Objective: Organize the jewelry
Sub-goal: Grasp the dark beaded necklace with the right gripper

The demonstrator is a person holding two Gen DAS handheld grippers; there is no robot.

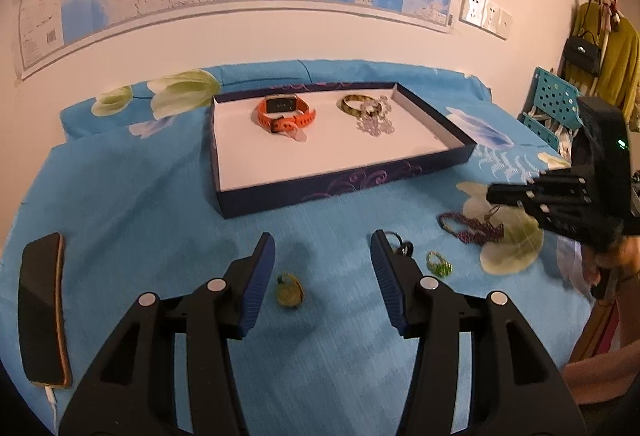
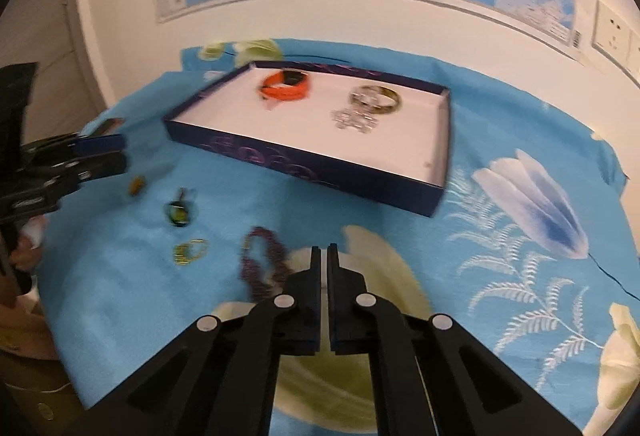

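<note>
My left gripper [image 1: 323, 236] is open above the blue cloth. A small yellow-green pendant [image 1: 289, 290] lies on the cloth below, between its fingers and untouched. A dark charm [image 1: 401, 245] peeks out behind the right finger, and a green ring [image 1: 439, 263] lies further right. My right gripper [image 2: 324, 249] is shut with nothing visible between its pads. It hovers just right of a purple bead bracelet [image 2: 260, 264]. The dark blue tray [image 1: 320, 192] holds an orange watch [image 1: 286, 114], a bangle [image 1: 360, 104] and a silver chain [image 1: 374, 124].
A phone [image 1: 42, 312] lies at the cloth's left edge. A map hangs on the wall behind the tray. A teal crate [image 1: 554, 104] and hanging clothes stand at the far right. A person's hand [image 1: 628, 256] holds the right gripper's handle.
</note>
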